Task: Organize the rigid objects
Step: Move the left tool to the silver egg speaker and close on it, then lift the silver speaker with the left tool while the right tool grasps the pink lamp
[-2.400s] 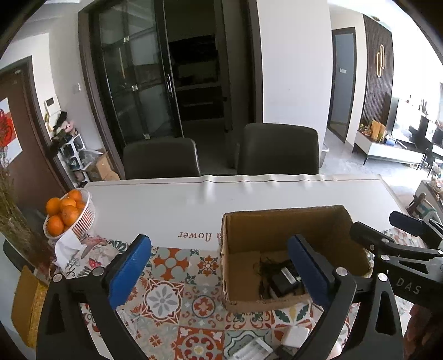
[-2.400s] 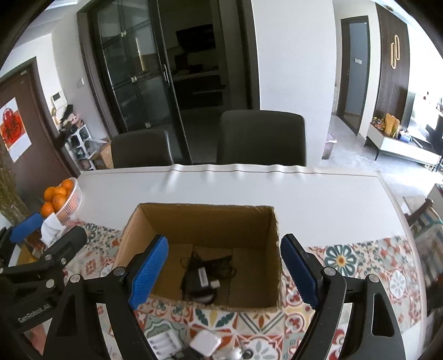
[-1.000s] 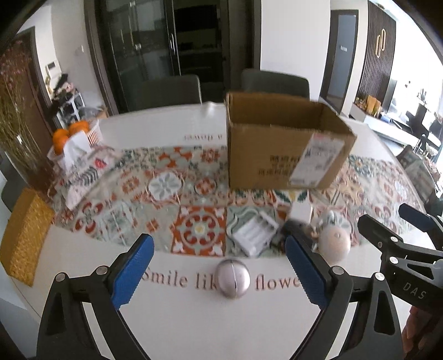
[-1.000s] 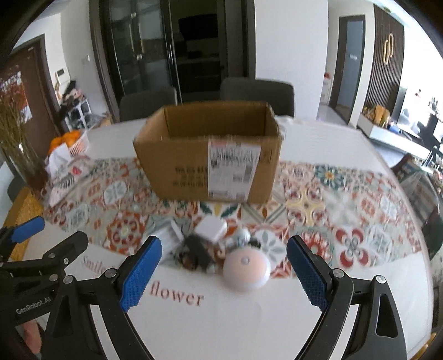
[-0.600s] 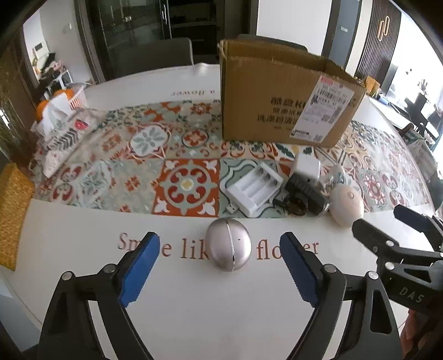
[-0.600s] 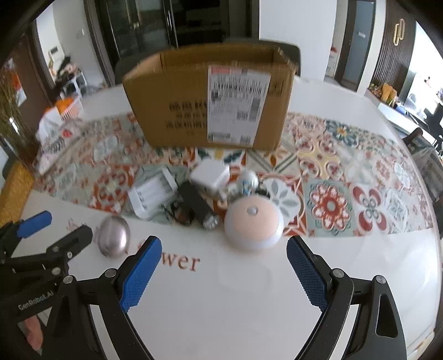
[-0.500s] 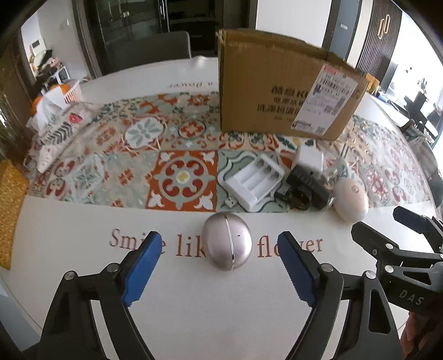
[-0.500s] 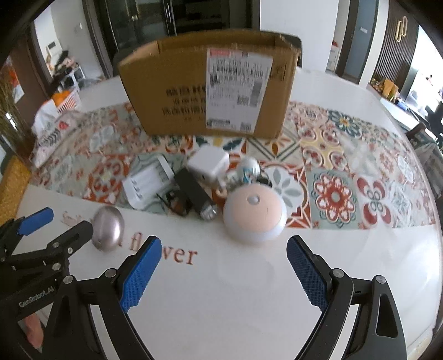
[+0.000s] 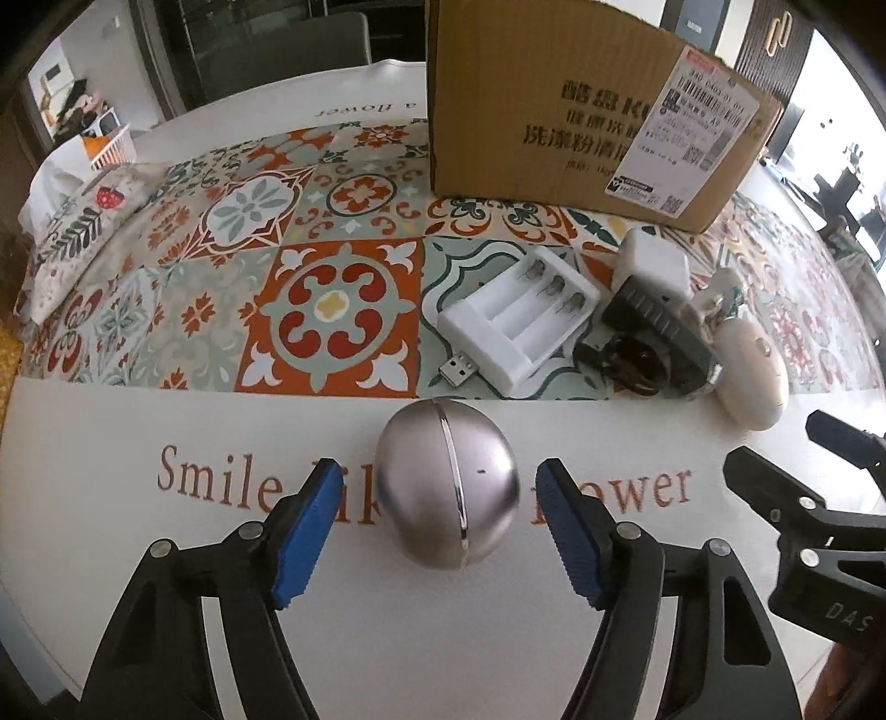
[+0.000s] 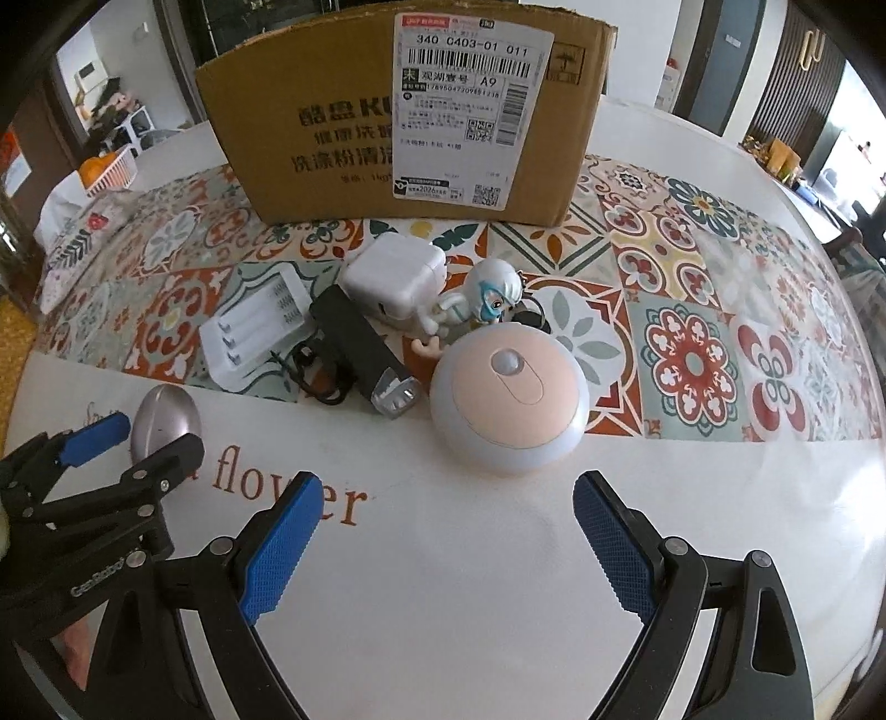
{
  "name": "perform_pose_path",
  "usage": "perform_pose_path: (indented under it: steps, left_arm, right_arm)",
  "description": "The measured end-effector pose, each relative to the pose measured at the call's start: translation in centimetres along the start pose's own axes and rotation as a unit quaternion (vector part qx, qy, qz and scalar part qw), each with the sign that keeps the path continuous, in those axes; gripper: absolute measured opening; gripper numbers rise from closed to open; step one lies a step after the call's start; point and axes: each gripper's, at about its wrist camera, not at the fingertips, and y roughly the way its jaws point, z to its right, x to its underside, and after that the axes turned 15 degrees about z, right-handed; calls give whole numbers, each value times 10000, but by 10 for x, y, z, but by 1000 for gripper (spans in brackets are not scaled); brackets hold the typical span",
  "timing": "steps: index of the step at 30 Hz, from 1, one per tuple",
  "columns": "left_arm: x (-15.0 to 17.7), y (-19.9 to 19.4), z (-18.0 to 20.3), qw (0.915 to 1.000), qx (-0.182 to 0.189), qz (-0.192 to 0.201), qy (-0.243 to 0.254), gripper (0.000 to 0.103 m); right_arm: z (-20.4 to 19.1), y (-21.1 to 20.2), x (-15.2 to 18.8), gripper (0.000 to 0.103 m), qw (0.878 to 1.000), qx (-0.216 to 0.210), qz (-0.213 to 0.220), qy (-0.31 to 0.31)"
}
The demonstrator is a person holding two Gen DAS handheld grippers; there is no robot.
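Observation:
A silver egg-shaped object (image 9: 448,487) lies on the white table strip. My left gripper (image 9: 437,482) straddles it; its jaws are closing, with small gaps still showing beside both blue pads (image 9: 310,526). The same silver object (image 10: 163,421) shows in the right wrist view, by the left gripper (image 10: 127,437). My right gripper (image 10: 446,498) is open, just short of a round pink-and-white puck (image 10: 509,390). Behind stand a white battery charger (image 9: 520,318), a black adapter (image 10: 354,346), a white cube charger (image 10: 396,279) and a small figurine (image 10: 490,296). The cardboard box (image 10: 410,111) stands beyond them.
A patterned tile mat (image 9: 232,277) covers the table's middle. A basket of oranges (image 10: 108,166) and a printed cloth (image 9: 83,221) lie at the far left. Dark chairs (image 9: 288,50) stand behind the table. The right gripper's arm (image 9: 819,526) shows at the left view's right edge.
Both grippers have sunk toward the table and tilted downward. The left jaws have narrowed around the silver object. The right jaws stay wide, now close to the pink puck.

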Motion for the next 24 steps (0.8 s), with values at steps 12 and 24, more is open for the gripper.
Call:
perform_pose_path:
  steps: [12, 24]
  left_arm:
    - [5, 9, -2, 9999, 98, -52, -40, 54]
    - [-6, -14, 15, 9996, 219, 130, 81, 53]
  right_arm:
    - [-3, 6, -1, 92, 10000, -75, -19, -44]
    - [9, 0, -7, 92, 9987, -446, 225, -27]
